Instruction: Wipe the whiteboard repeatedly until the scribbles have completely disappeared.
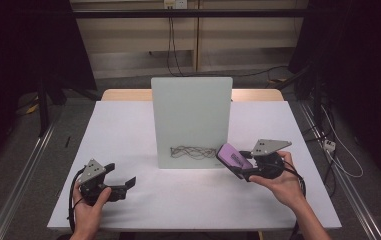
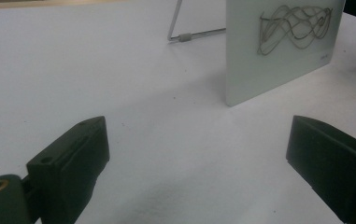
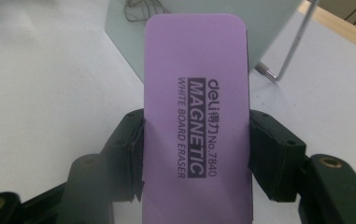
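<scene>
here a white table [image 1: 128,130] meets grey floor [image 1: 28,145].

The board [image 1: 191,120] is standing upright mid-table [image 1: 128,125], scribble [image 1: 193,151] sitting low on its face. The eraser [image 1: 233,159] is hovering just right of the scribble, in the right gripper [image 1: 238,169]. The left gripper [image 1: 123,181] is sitting well left, before the board.
</scene>
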